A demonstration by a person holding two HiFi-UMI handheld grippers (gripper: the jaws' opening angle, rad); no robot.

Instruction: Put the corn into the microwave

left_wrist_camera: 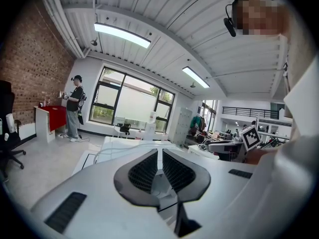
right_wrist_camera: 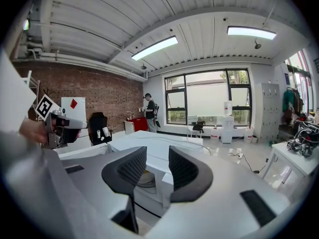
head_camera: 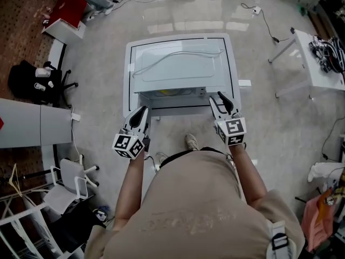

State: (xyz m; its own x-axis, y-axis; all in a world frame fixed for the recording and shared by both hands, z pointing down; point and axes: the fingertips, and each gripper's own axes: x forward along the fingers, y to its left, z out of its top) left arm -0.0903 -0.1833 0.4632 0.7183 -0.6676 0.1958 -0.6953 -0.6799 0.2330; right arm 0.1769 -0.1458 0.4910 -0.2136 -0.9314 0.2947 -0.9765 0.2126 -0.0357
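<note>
Yellow corn [head_camera: 169, 92] looks already inside the boxy white microwave [head_camera: 183, 73], left gripper [left_wrist_camera: 159, 152] jaws closed, right gripper [right_wrist_camera: 158, 152] jaws half-open at its front, so closing it up is next imo.

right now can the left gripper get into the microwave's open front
Probably yes. The left gripper hangs just off the front left corner of the microwave, whose open front faces the person. Nothing shows between the two. Its jaws are together and empty.
</note>
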